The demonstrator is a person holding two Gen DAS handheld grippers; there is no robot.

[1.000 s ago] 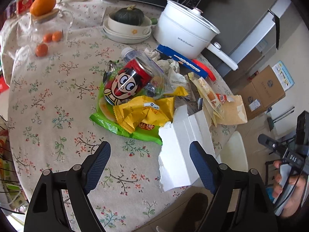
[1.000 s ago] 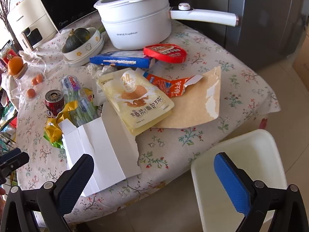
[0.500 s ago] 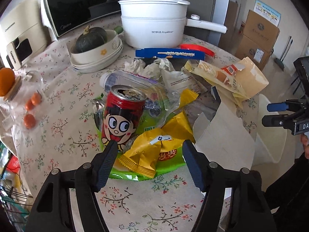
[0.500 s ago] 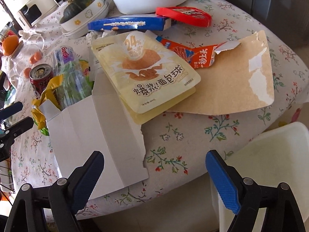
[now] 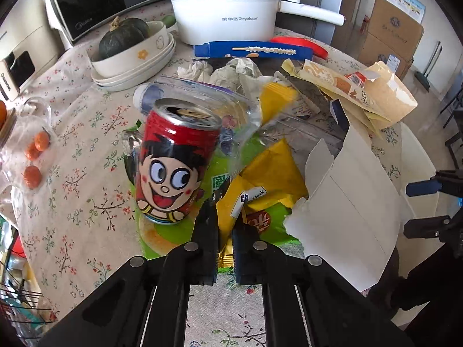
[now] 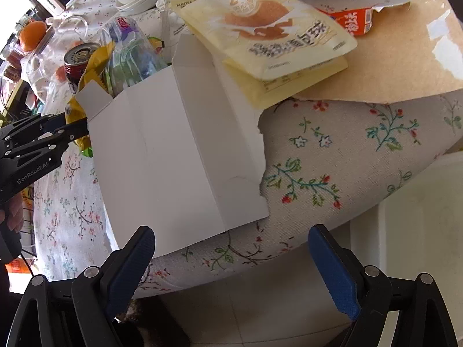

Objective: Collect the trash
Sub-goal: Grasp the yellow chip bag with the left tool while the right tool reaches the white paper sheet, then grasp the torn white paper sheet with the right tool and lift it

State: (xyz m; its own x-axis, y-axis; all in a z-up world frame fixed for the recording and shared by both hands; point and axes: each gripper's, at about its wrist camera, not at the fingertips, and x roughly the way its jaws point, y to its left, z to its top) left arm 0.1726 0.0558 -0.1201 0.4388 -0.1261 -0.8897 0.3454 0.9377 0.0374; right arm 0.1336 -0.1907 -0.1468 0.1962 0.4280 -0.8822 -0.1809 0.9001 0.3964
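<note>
On the table (image 5: 72, 133), the trash lies heaped in the middle, and our left gripper (image 5: 224, 231), which stood wide apart half a second ago, now has its jaws clenched on the near edge of the yellow wrapper (image 5: 254, 190), just right of the red can (image 5: 176, 162). We judge this the first grasp made, ready to lift. Our right gripper (image 6: 231, 263) has closed in on the white carton (image 6: 173, 150) at the near table edge, jaws released and empty.
</note>
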